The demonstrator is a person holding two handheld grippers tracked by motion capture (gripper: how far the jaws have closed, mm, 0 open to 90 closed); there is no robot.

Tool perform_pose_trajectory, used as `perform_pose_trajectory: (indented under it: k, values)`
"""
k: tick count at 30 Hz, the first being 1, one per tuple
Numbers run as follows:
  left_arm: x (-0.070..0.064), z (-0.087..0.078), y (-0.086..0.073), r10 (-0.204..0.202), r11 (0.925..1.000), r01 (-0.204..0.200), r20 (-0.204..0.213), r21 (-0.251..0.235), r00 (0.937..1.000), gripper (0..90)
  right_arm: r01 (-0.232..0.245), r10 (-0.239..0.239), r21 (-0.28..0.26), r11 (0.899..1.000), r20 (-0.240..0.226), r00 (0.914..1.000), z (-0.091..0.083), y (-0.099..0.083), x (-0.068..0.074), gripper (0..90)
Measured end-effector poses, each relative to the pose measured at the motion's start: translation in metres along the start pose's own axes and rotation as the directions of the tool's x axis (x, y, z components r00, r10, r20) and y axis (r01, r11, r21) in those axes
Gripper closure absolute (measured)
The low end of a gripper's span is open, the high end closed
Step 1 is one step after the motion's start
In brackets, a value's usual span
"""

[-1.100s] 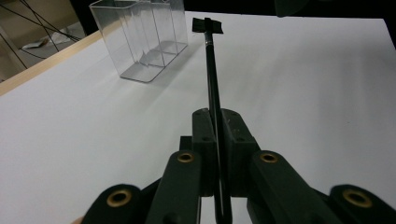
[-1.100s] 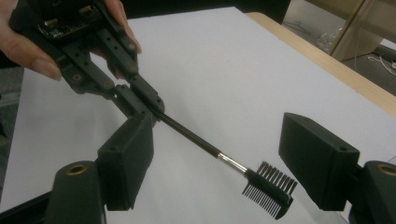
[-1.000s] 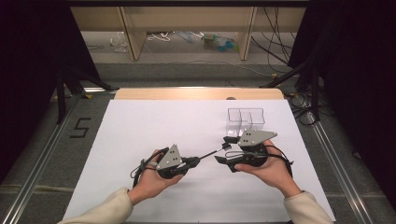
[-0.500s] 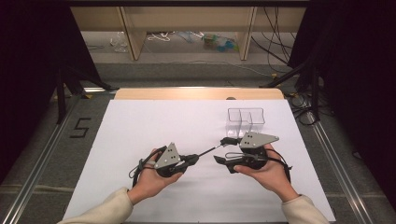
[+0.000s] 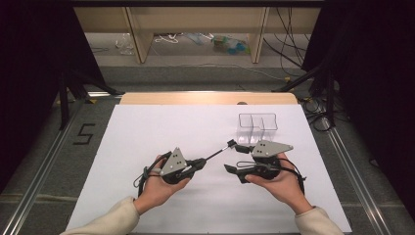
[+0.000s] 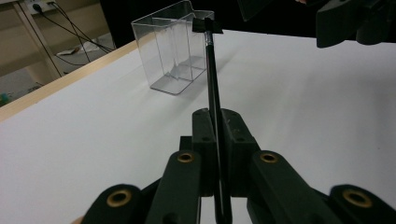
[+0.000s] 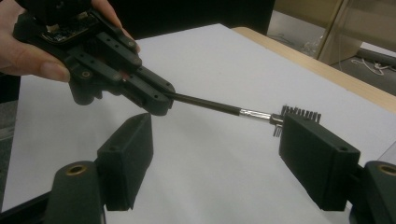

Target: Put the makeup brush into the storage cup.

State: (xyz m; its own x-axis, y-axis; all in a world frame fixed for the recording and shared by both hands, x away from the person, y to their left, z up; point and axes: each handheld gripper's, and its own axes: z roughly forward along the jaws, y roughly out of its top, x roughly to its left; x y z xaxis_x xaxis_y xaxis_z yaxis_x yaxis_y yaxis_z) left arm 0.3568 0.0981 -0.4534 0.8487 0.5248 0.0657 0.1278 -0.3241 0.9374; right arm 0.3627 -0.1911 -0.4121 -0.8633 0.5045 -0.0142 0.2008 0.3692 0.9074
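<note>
Left gripper [image 5: 199, 162] clamps thin black brush [image 5: 218, 152] by its handle, bristle head raised above white worktop [image 5: 147, 132], beside clear plastic holder [image 5: 257, 125]. Right gripper [image 7: 217, 158] spread wide, brush head near one jaw.

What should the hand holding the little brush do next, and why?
Probably ease the left tool forward and lift a little, so the brush head clears the rim of the clear box. The left tool is shut on the brush handle, its comb-like head points toward the box, and the right tool stands open beside the brush, gripping nothing.
</note>
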Motion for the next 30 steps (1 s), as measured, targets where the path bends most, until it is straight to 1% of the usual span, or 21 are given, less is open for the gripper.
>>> perform_pose_trajectory:
  k: [1, 2, 4, 6, 9, 10, 11, 13, 14, 15, 16, 17, 19, 20, 21, 22, 23, 24, 25, 26, 30]
  values:
    - [0.0, 0.0, 0.0, 0.001, 1.0, -0.001, -0.002, -0.001, 1.0, 84.9, 0.002, -0.002, 0.004, 1.0, 0.002, 1.0, 0.0, 0.0, 0.0, 27.4]
    - [0.0, 0.0, 0.0, -0.003, 1.0, 0.003, -0.004, -0.003, 1.0, 84.9, -0.004, 0.004, -0.009, 1.0, 0.017, 0.9998, 0.002, -0.002, 0.001, 27.8]
    - [-0.001, 0.0, 0.0, -0.011, 0.9999, 0.011, -0.008, -0.006, 0.9999, 84.9, -0.014, 0.014, 0.009, 1.0, 0.004, 0.9999, 0.002, -0.002, 0.0, 28.0]
    - [-0.001, 0.0, 0.0, -0.013, 0.9999, 0.013, -0.007, -0.007, 0.9999, 84.9, -0.019, 0.019, 0.013, 1.0, 0.008, 0.9998, 0.002, -0.003, 0.0, 28.4]
    - [0.0, 0.0, 0.001, -0.003, 0.9999, 0.003, -0.004, -0.011, 1.0, 84.9, -0.032, 0.032, 0.015, 0.999, 0.003, 0.9995, 0.004, -0.005, 0.001, 28.4]
    - [0.0, 0.0, 0.001, -0.005, 0.9999, 0.005, -0.006, -0.015, 1.0, 84.9, -0.035, 0.034, 0.034, 0.999, 0.003, 0.9994, 0.003, -0.005, 0.001, 28.4]
    - [0.0, 0.0, 0.001, -0.012, 0.9997, 0.011, -0.007, -0.019, 0.9999, 84.9, -0.039, 0.04, 0.018, 0.999, -0.001, 0.9992, 0.005, -0.006, 0.001, 28.4]
    - [-0.001, 0.0, 0.001, -0.017, 0.9996, 0.017, -0.002, -0.023, 0.9999, 84.9, -0.051, 0.051, 0.01, 0.999, -0.002, 0.9987, 0.006, -0.007, 0.0, 28.4]
    - [0.0, -0.001, 0.001, 0.0, 0.9997, 0.0, -0.001, -0.023, 1.0, 84.9, -0.061, 0.061, 0.016, 0.998, -0.004, 0.9981, 0.005, -0.008, 0.0, 28.5]
    - [0.0, -0.001, 0.001, -0.003, 0.9997, 0.003, -0.003, -0.024, 1.0, 84.9, -0.07, 0.07, 0.01, 0.997, -0.005, 0.9975, 0.006, -0.008, 0.0, 28.6]
    - [0.0, -0.001, 0.001, -0.006, 0.9997, 0.005, -0.005, -0.025, 1.0, 84.9, -0.073, 0.073, 0.026, 0.997, 0.001, 0.9973, 0.005, -0.008, -0.001, 28.6]
    - [0.0, -0.001, 0.001, -0.007, 0.9996, 0.007, -0.004, -0.027, 1.0, 84.9, -0.085, 0.085, 0.013, 0.996, -0.011, 0.9963, 0.007, -0.009, 0.0, 28.7]
    - [-0.001, -0.001, 0.002, -0.01, 0.9994, 0.01, -0.002, -0.032, 0.9999, 84.9, -0.089, 0.089, 0.006, 0.996, -0.018, 0.9959, 0.009, -0.01, -0.001, 28.9]
    - [-0.001, -0.001, 0.002, -0.011, 0.9993, 0.011, -0.003, -0.035, 0.9999, 84.9, -0.096, 0.096, 0.011, 0.995, -0.013, 0.9953, 0.008, -0.01, 0.0, 29.4]
    - [-0.001, -0.001, 0.002, -0.017, 0.9991, 0.017, -0.004, -0.04, 0.9998, 84.9, -0.101, 0.101, -0.001, 0.995, -0.009, 0.9949, 0.009, -0.011, 0.0, 29.6]
    - [-0.002, -0.001, 0.002, -0.028, 0.9987, 0.027, -0.003, -0.043, 0.9996, 84.9, -0.115, 0.115, -0.016, 0.993, -0.02, 0.9932, 0.011, -0.012, 0.0, 29.6]
    - [-0.001, -0.001, 0.002, -0.007, 0.9989, 0.007, 0.003, -0.046, 1.0, 84.9, -0.128, 0.128, -0.016, 0.992, -0.028, 0.9914, 0.011, -0.012, 0.0, 29.6]
    - [-0.001, -0.001, 0.002, -0.019, 0.9986, 0.019, -0.002, -0.05, 0.9998, 84.9, -0.136, 0.136, -0.02, 0.99, -0.02, 0.9905, 0.011, -0.012, 0.0, 29.6]
    - [-0.001, -0.001, 0.002, -0.018, 0.9983, 0.018, 0.001, -0.055, 0.9998, 84.9, -0.141, 0.14, -0.042, 0.989, -0.03, 0.9897, 0.013, -0.013, -0.001, 29.5]
    - [-0.001, -0.001, 0.002, -0.021, 0.998, 0.021, 0.004, -0.06, 0.9998, 84.9, -0.154, 0.153, -0.025, 0.988, -0.027, 0.9878, 0.011, -0.013, -0.001, 29.4]
    - [-0.001, -0.001, 0.003, -0.023, 0.997, 0.023, 0.004, -0.074, 0.9997, 84.9, -0.166, 0.165, -0.033, 0.986, -0.025, 0.9859, 0.011, -0.013, -0.001, 29.0]
